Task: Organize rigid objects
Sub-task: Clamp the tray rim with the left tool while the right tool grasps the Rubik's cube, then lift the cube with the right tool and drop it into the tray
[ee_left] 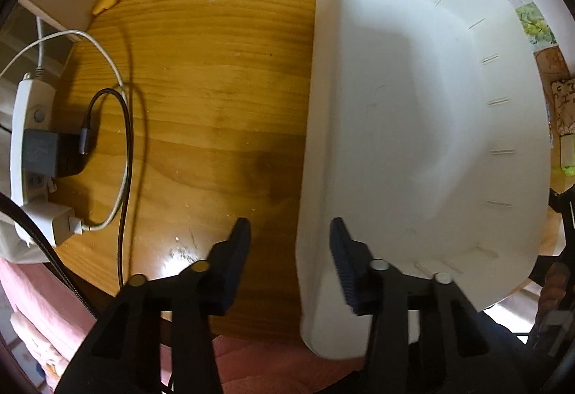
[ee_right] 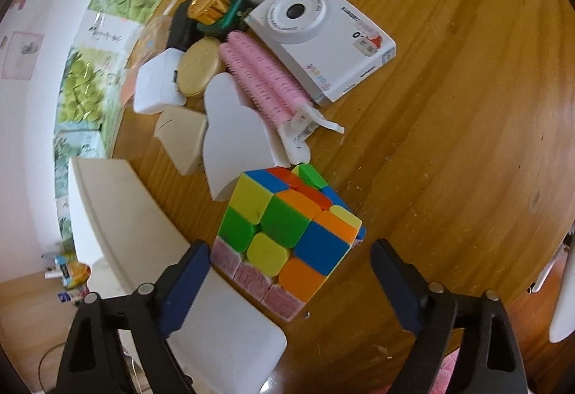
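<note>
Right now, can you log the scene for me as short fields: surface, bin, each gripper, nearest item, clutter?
surface: wooden table
bin: white bin, empty inside as far as visible
left gripper: astride the bin's rim, pads not pressing
right gripper: open around the puzzle cube
nearest item: puzzle cube, beside the bin's edge
clutter: pink brush, white camera box, gold tin
left side: power strip with chargers

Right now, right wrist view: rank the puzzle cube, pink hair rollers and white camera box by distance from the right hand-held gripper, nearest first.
1. Puzzle cube: directly ahead of the right hand-held gripper, partly between its open fingers.
2. Pink hair rollers: farther up the table, mid-pile.
3. White camera box: farthest, behind the rollers to their right.
</note>
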Available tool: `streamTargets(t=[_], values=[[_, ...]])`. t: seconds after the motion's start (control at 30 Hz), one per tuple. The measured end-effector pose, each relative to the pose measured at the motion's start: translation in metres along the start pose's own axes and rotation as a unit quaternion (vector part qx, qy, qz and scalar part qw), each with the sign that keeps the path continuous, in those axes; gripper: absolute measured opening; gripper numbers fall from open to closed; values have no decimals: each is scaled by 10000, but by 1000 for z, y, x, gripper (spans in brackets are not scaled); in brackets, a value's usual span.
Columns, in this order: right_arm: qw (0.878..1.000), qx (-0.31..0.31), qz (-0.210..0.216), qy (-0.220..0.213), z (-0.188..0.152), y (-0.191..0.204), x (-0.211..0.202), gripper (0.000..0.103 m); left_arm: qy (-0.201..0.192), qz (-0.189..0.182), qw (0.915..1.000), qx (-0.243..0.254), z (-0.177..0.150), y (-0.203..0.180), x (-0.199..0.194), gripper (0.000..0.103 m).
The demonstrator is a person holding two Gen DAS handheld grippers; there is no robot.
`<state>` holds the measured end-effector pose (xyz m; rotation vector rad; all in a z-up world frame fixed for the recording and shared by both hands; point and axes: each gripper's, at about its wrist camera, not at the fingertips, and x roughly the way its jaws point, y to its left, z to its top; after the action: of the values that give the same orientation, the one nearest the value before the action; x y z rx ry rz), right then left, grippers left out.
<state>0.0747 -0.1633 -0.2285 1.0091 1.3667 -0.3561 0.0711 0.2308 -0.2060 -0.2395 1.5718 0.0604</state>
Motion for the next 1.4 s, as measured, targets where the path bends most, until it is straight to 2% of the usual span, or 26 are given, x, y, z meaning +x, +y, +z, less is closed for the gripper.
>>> streamTargets(t=[0.03, 0.17, 0.23, 0.27, 0.33, 0.57, 0.87, 0.93, 0.97, 1.07, 1.4], values=[[10000, 29, 7, -20, -1, -1, 0, 88, 47, -20, 10000, 13, 2, 2, 2, 36], [9999, 73, -4, -148, -4, 0, -1, 84, 200, -270, 9993, 135, 10, 8, 7, 22], [9997, 44, -72, -218, -5, 1, -1, 83, 191, -353, 9988, 277, 13, 6, 7, 10], [9997, 40, -103, -237, -6, 3, -1, 83, 163, -376, 9986, 347, 15, 6, 6, 7], [9995, 51, -139, -295, -7, 4, -2, 82, 122, -330, 9986, 395, 20, 8, 4, 6], [9987, -125, -157, -458, -15, 9, -7, 68, 22, -316, 9982, 500, 37, 17, -2, 6], [9986, -112, -68, -515, -22, 2, -10, 67, -131, -127, 9977, 648, 40, 6, 2, 5], [9985, -134, -44, -520, -24, 1, -12, 67, -193, -82, 9976, 658, 40, -7, 10, 5], [9984, -157, -15, -536, -26, 2, -13, 67, -230, -46, 9974, 677, 40, -12, 13, 4], [9975, -294, 150, -628, -31, 2, -19, 57, -317, 106, 9964, 785, 39, -27, 15, 5], [9926, -689, 644, -766, -46, 7, -23, 57, -569, 226, 9955, 727, 25, -34, 11, 5]])
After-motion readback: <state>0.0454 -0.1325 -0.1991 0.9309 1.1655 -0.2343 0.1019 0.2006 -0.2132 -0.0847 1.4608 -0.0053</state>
